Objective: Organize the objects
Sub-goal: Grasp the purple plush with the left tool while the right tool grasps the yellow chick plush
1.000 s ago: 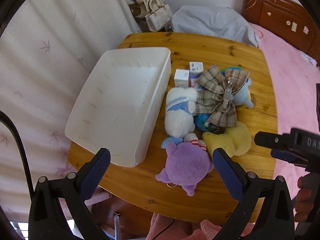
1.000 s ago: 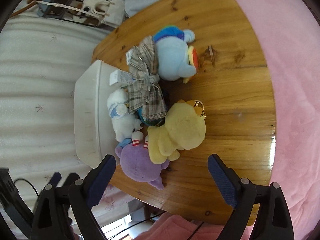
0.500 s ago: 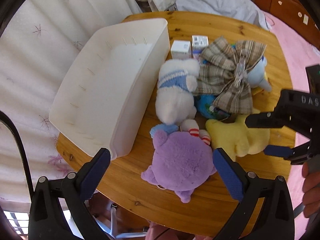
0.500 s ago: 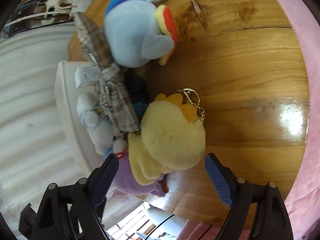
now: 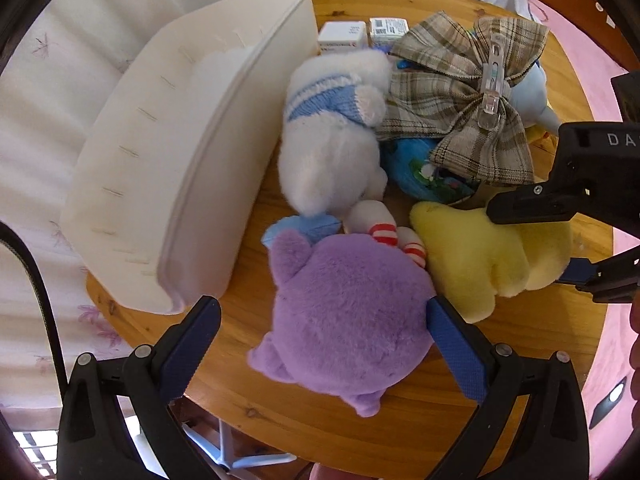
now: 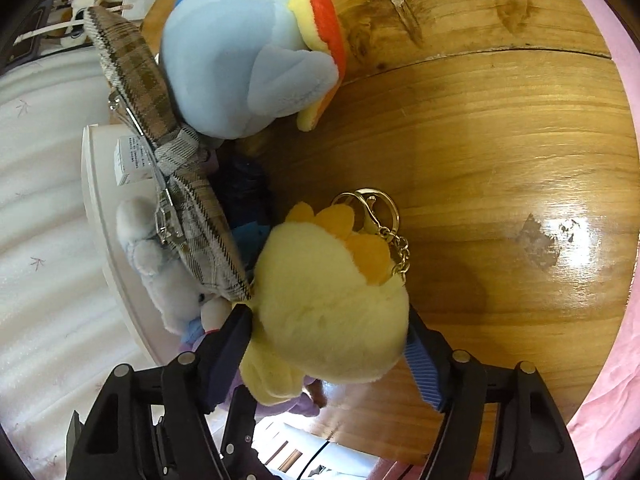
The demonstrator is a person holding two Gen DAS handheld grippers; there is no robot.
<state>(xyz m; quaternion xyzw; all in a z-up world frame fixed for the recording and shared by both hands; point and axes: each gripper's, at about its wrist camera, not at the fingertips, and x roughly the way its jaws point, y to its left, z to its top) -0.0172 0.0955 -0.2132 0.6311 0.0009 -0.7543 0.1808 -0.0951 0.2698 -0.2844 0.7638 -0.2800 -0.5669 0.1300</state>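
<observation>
A pile of plush toys lies on the round wooden table beside a white bin. My left gripper is open and straddles the purple plush; its right pad brushes the fur and its left pad stands apart. My right gripper has the yellow chick plush between its jaws, which are closing. The pads reach the fur on both sides, and the toy looks unsquashed. In the left wrist view the right gripper comes in from the right over the yellow chick.
A white plush in a blue sweater, a plaid bow, a light blue plush and two small boxes crowd the table's middle. A gold keyring hangs off the chick. Pink bedding lies to the right.
Both grippers have come down onto the pile. The left now straddles the purple plush. The right jaws have narrowed around the yellow chick.
</observation>
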